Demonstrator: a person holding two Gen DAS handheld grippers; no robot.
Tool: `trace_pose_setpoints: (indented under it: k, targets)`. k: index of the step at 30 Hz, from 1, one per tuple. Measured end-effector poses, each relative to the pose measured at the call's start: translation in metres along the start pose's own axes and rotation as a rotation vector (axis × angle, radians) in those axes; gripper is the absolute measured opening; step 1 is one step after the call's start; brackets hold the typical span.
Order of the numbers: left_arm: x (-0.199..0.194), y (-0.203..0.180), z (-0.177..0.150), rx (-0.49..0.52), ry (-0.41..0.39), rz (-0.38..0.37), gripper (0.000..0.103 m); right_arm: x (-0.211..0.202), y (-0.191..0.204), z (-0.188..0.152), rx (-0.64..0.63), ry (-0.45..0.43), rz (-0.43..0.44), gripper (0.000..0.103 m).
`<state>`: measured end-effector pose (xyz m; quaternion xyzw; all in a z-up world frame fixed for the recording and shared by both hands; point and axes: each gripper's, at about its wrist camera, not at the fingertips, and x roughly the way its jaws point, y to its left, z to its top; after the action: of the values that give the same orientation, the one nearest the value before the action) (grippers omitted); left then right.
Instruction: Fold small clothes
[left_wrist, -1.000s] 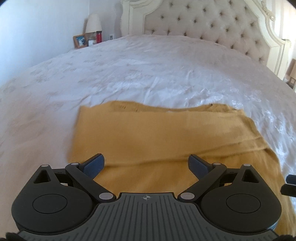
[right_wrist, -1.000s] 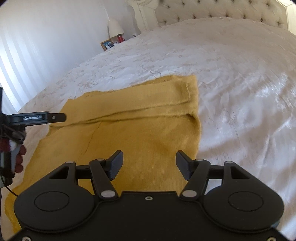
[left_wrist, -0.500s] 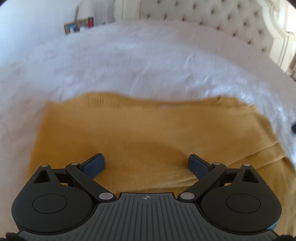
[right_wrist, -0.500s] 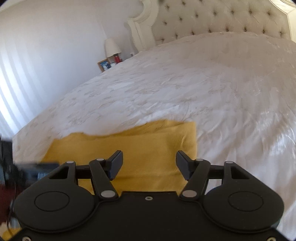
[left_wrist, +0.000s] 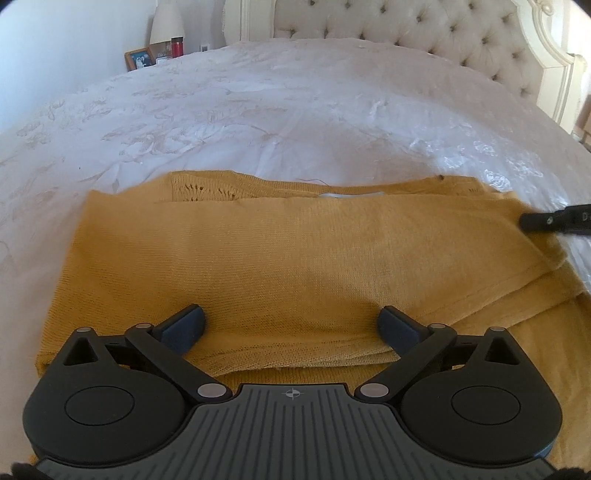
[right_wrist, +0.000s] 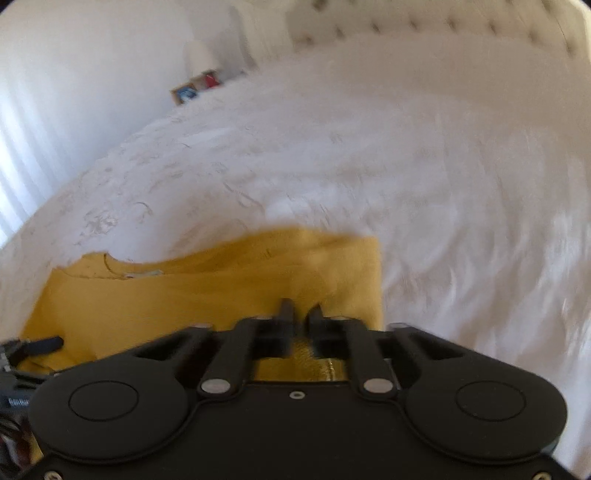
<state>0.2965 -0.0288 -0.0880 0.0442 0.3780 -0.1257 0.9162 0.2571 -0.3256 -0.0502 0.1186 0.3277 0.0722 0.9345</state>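
Note:
A mustard-yellow knit garment (left_wrist: 280, 258) lies partly folded on the white bed, its folded edge toward me. My left gripper (left_wrist: 291, 325) is open and empty, its fingers wide apart low over the garment's near fold. In the right wrist view the garment (right_wrist: 184, 295) shows blurred. My right gripper (right_wrist: 301, 314) has its fingers drawn almost together on a raised pinch of the yellow fabric near the garment's right edge. A tip of the right gripper pokes into the left wrist view (left_wrist: 554, 221) at the garment's right side.
The white embroidered bedspread (left_wrist: 295, 122) stretches beyond the garment to a tufted cream headboard (left_wrist: 424, 29). A nightstand at the far left holds a lamp (left_wrist: 166, 22), a picture frame (left_wrist: 139, 59) and a red bottle (left_wrist: 177, 46).
My right gripper has gone from wide open to closed on the garment's fabric and moved toward the near right edge. My left gripper stays open and has settled low over the near fold.

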Motion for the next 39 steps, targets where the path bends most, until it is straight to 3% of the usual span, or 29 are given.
trace_pose_setpoints:
  k: [3,6,8,9,11,15,19,28,35,39]
  targets:
    - [-0.001,0.0,-0.001,0.001,-0.005,-0.001,0.102,-0.01,0.009,0.001,-0.081,-0.077,-0.038,0.017]
    - [0.0,-0.001,-0.001,0.001,-0.005,0.001,0.102,0.006,-0.001,0.0,-0.067,0.003,-0.156,0.019]
    - [0.0,-0.001,-0.001,0.0,-0.005,0.001,0.102,0.005,-0.012,-0.004,-0.037,0.006,-0.198,0.021]
    - [0.0,-0.001,-0.001,0.001,-0.006,0.001,0.102,0.002,-0.015,-0.005,-0.02,-0.004,-0.207,0.027]
    - [0.0,-0.001,-0.001,0.002,-0.006,0.002,0.103,-0.012,-0.019,-0.009,0.017,-0.027,-0.191,0.056]
    - [-0.002,-0.002,-0.002,0.002,-0.011,0.006,0.103,-0.038,-0.014,-0.023,0.034,-0.041,-0.15,0.059]
    - [-0.004,-0.003,-0.003,0.004,-0.019,0.008,0.103,-0.056,0.002,-0.039,0.042,-0.016,-0.109,0.074]
    - [-0.046,-0.006,-0.021,0.013,0.0,-0.002,0.103,-0.11,0.03,-0.079,0.007,0.006,-0.038,0.083]
    - [-0.09,0.002,-0.061,0.061,0.079,-0.013,0.103,-0.145,0.041,-0.106,0.026,0.027,-0.014,0.085]
    - [-0.113,0.012,-0.087,0.038,0.117,-0.021,0.103,-0.162,0.043,-0.122,0.053,0.04,-0.015,0.085]
